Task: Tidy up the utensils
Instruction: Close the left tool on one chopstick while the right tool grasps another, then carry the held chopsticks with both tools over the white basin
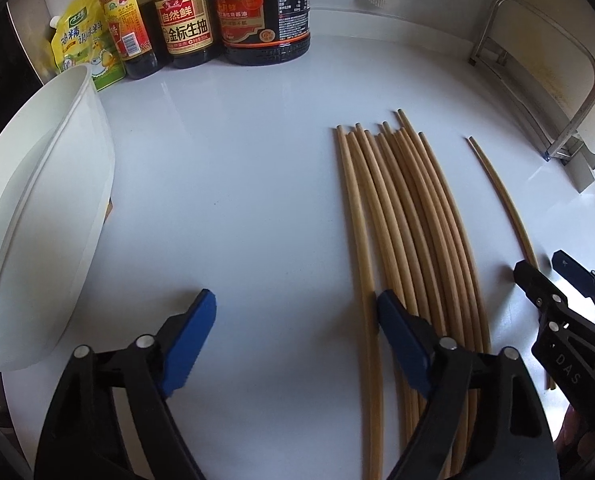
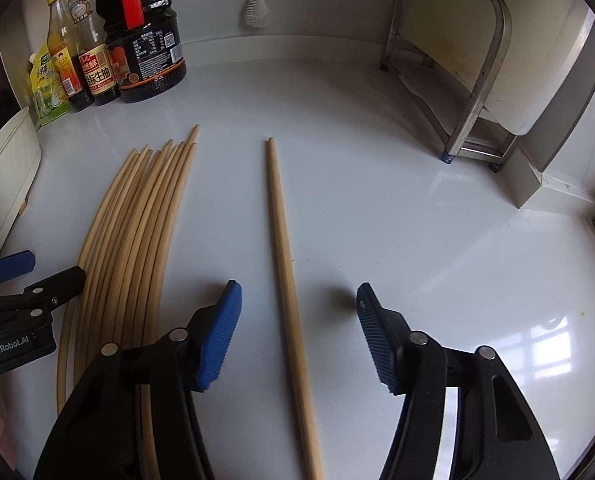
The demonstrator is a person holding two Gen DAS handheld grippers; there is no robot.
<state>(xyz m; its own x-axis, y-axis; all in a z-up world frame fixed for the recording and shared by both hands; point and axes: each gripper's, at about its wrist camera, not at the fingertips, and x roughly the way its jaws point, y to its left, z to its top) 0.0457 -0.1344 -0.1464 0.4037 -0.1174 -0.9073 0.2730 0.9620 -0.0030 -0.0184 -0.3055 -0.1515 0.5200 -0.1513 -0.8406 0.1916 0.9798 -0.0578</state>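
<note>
Several wooden chopsticks lie side by side in a bundle on the white counter; they also show in the right wrist view. A single chopstick lies apart to their right, seen thin in the left wrist view. My left gripper is open and empty, its right finger resting beside the bundle's left edge. My right gripper is open and straddles the single chopstick without touching it; it shows in the left wrist view. A white holder stands at the left.
Sauce bottles and a yellow seasoning pouch stand at the back left. A metal rack with a white board stands at the back right. A white brush hangs on the back wall.
</note>
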